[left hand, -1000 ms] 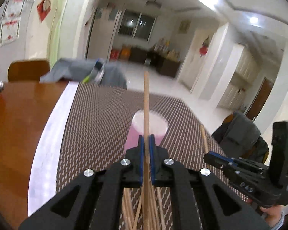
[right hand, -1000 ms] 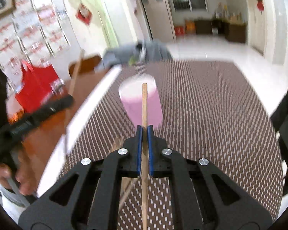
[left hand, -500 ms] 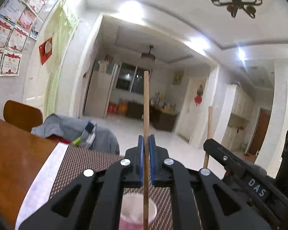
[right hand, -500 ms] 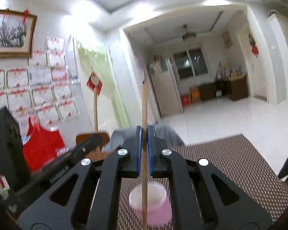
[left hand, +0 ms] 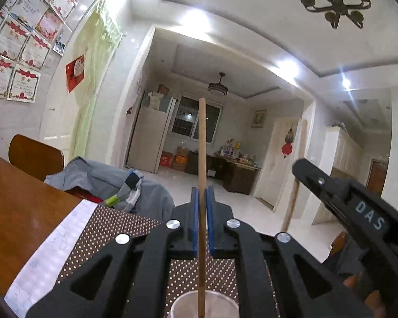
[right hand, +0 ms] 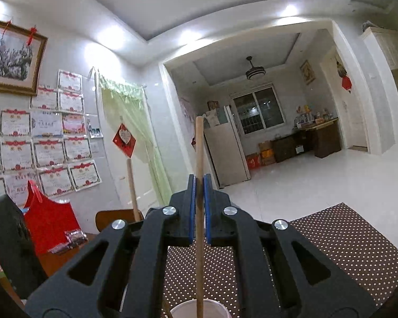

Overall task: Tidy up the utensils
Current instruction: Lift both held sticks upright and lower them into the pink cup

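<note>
Table: on your far left the wooden table (left hand: 16, 201) shows bare, with a chair (left hand: 34, 156) behind it and a grey jacket (left hand: 98, 180) draped at its far edge.
Mat: the dotted brown mat (left hand: 114, 228) lies on the table under both of your grippers; its white edge strip runs along the left.
Left gripper: your left gripper (left hand: 202, 212) is clenched on a chopstick (left hand: 202, 159), its blue pads pressed to either side of the stick.
Left chopstick: it stands upright, top end well above the pads, lower end reaching down into the cup (left hand: 204, 306) at the bottom of the left wrist view.
Right gripper: your right gripper (right hand: 199, 204) grips a second chopstick (right hand: 199, 153) just as tightly; from the left camera it appears at the right edge as a black arm.
Right chopstick: also upright, its lower end inside the cup's rim in the right wrist view.
Cup: it sits on the mat directly below both grippers; only its rim shows.
Spacing: the two sticks stand side by side, apart, not touching.
</note>
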### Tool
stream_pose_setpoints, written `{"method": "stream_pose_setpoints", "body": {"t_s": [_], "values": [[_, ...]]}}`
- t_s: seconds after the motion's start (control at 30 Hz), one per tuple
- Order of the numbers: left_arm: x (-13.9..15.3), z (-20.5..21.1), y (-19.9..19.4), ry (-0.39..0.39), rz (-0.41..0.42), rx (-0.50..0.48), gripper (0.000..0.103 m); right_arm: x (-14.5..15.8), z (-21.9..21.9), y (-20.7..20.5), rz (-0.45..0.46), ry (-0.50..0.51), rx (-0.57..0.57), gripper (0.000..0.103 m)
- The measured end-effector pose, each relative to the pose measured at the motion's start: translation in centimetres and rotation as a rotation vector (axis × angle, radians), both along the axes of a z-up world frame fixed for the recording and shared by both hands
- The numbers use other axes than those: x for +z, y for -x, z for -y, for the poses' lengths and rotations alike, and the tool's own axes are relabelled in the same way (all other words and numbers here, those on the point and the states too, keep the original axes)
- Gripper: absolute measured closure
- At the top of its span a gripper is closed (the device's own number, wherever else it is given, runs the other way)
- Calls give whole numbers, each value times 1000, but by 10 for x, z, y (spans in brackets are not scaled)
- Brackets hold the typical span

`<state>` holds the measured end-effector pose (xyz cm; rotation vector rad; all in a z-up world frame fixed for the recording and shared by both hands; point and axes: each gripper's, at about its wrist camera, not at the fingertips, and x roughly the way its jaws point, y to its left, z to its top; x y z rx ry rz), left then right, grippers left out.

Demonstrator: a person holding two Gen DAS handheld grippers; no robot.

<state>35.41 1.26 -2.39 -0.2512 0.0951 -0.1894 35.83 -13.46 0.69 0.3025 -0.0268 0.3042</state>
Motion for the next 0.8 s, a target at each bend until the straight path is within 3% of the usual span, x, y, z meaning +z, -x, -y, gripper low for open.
{"method": "stream_pose_setpoints", "body": {"t_s": [0.43,0.8], "values": [[-18,0,9,-56,-77,-39,97,-38,1,2,-105,53,29,97],[-20,3,20,-106,-144,-27,95,-42,-8,22,-142,109,40,97]]}}
